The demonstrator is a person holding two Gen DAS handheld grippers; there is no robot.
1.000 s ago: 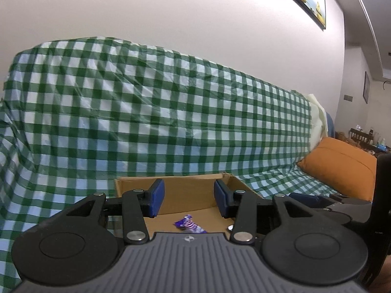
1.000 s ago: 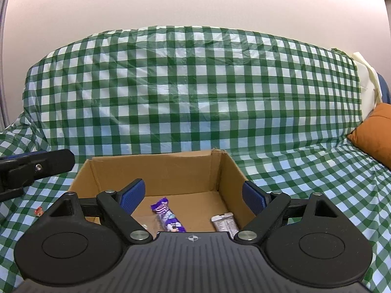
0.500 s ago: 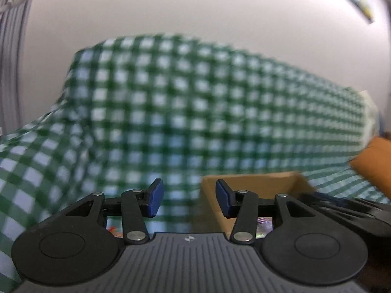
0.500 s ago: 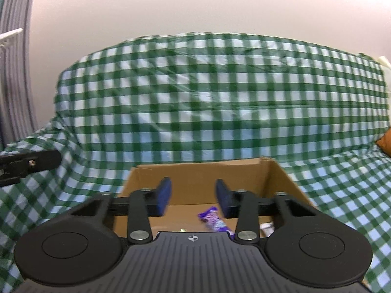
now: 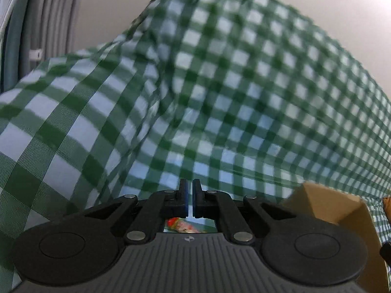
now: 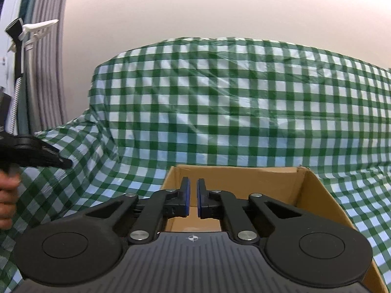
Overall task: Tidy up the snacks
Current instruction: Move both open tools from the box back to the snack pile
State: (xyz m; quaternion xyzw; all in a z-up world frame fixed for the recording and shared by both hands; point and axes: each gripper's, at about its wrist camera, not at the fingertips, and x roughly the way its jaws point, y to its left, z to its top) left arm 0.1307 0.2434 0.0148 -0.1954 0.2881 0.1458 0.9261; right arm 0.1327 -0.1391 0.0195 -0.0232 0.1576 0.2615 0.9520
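Observation:
My left gripper (image 5: pixel 190 186) is shut and empty, aimed at the green checked cloth left of the cardboard box (image 5: pixel 339 210). A red and green snack wrapper (image 5: pixel 182 225) shows just under its fingers, mostly hidden by the gripper body. My right gripper (image 6: pixel 193 190) is shut and empty, held above the near left part of the open cardboard box (image 6: pixel 244 178). The box's floor is mostly hidden by the gripper. The left gripper (image 6: pixel 36 156) also shows at the left edge of the right wrist view, held in a hand.
A green and white checked cloth (image 6: pixel 232 102) covers a sofa's seat, back and armrest. A pale wall (image 6: pixel 220 7) rises behind. Grey curtains (image 6: pixel 46 73) and a stand hang at the far left.
Both grippers have closed from open. Both have swung left; the box now sits at the right in the left wrist view. The purple and silver snacks in the box are out of sight.

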